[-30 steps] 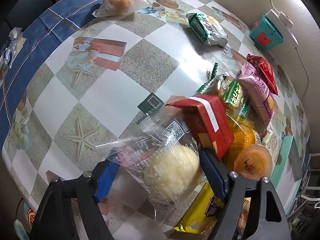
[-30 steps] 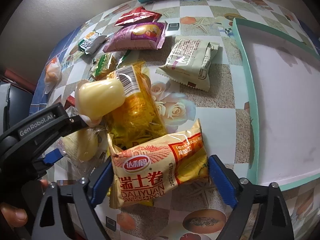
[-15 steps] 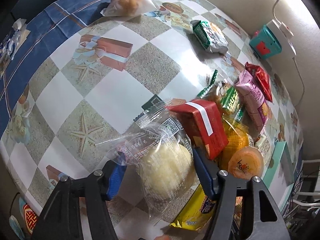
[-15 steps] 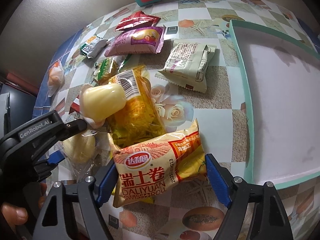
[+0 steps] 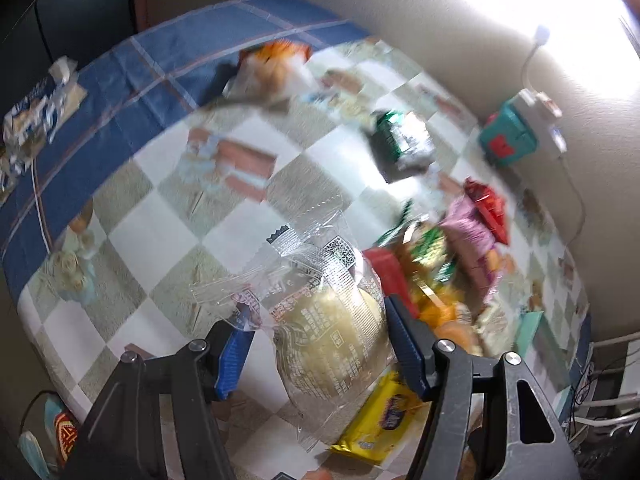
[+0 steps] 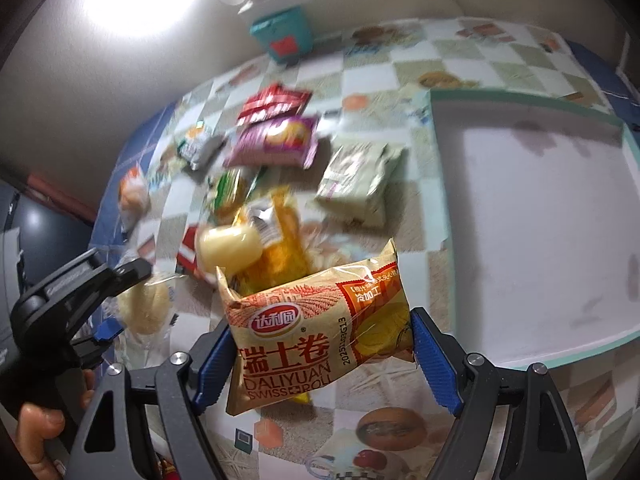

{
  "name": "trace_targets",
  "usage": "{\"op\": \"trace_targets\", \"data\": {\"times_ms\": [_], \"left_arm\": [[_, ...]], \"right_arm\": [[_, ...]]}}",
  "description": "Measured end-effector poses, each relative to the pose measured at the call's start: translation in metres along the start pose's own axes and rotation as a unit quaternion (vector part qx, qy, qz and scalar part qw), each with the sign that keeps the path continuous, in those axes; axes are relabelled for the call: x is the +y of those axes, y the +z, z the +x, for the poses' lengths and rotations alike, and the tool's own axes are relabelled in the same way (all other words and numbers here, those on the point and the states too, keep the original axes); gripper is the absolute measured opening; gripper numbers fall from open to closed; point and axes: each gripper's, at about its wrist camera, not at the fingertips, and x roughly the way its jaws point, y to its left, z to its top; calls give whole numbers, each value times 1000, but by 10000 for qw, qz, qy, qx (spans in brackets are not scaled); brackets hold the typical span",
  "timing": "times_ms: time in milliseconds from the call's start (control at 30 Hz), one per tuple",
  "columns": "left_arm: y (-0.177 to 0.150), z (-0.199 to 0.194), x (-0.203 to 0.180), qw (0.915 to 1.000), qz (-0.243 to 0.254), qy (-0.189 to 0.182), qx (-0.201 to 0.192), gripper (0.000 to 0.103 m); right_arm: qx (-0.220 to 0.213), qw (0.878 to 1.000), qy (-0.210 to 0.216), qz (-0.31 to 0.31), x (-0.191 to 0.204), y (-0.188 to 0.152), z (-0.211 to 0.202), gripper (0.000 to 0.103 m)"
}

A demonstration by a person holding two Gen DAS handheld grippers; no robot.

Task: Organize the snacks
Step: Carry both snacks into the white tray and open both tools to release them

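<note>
My left gripper (image 5: 320, 340) is shut on a clear-wrapped pale bun (image 5: 332, 336) and holds it above the table; it also shows in the right wrist view (image 6: 144, 308). My right gripper (image 6: 320, 354) is shut on an orange Swiss roll packet (image 6: 316, 332), lifted off the table. Behind lie a yellow jelly cup (image 6: 228, 246), a yellow packet (image 6: 280, 236), a red box (image 5: 384, 268), a purple packet (image 6: 276, 140), a red packet (image 6: 276, 102) and a pale green packet (image 6: 356, 184).
A teal-rimmed tray (image 6: 532, 224) with a white floor lies at the right. A teal box (image 6: 284, 34) stands by the wall. A green packet (image 5: 400, 144) and an orange-white bag (image 5: 272, 68) lie at the far side of the table (image 5: 152, 236).
Both grippers have closed on their packets and lifted them off the table. The views have tilted up and are blurred by the motion.
</note>
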Motion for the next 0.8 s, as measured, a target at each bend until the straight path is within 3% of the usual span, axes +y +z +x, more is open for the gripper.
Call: {"op": "trace_targets", "data": {"times_ms": [200, 400, 667, 800], "left_arm": [[-6, -24, -41, 9967, 625, -296, -420, 66], [-35, -33, -99, 9845, 1586, -570, -492, 66], [-102, -22, -185, 9477, 2994, -1087, -217, 66], [-132, -4, -219, 9310, 3449, -1194, -4, 66]], "right_arm": [[-456, 9964, -657, 278, -36, 15, -29, 84], [-594, 9887, -1124, 790, -88, 25, -41, 84], [-638, 9699, -1709, 1611, -162, 27, -53, 84], [-685, 9562, -1938, 2087, -204, 22, -64, 84]]}}
